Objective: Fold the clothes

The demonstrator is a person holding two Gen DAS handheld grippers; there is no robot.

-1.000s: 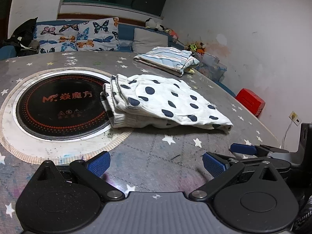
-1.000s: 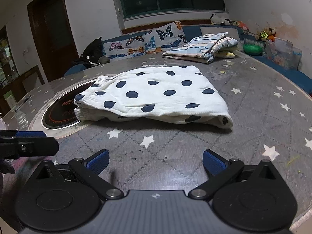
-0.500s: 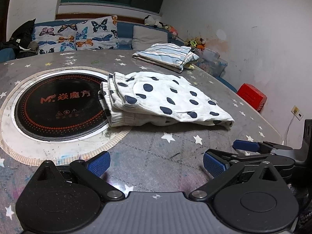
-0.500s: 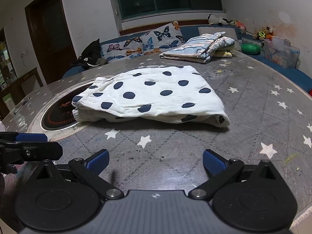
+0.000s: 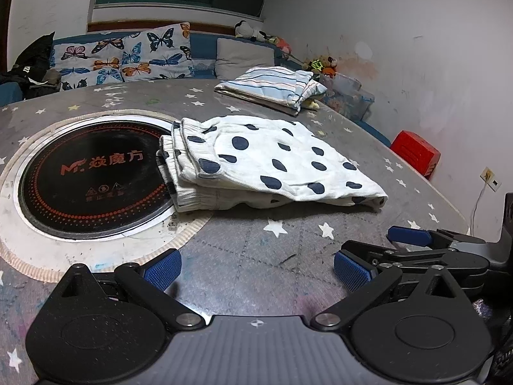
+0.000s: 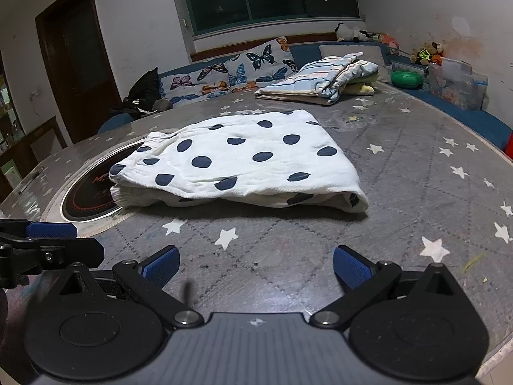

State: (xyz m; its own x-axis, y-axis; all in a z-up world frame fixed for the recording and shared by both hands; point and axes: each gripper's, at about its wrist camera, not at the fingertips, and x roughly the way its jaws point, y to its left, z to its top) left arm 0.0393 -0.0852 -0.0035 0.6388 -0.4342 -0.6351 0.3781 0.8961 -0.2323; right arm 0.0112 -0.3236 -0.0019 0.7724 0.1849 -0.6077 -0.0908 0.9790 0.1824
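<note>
Both the left gripper (image 5: 256,268) and right gripper (image 6: 256,266) hold jaws apart, empty, below the folded polka-dot garment (image 6: 243,163) mid-frame on the worktop (image 6: 400,186).

**Lettering on the cooktop only**

The round black cooktop (image 5: 93,176), set into the table at the left, carries an orange logo "M" followed by the Chinese characters "焱魔方". Below it sit small warning symbols with fine print too small to read. The right wrist view shows only the logo's start.
</note>
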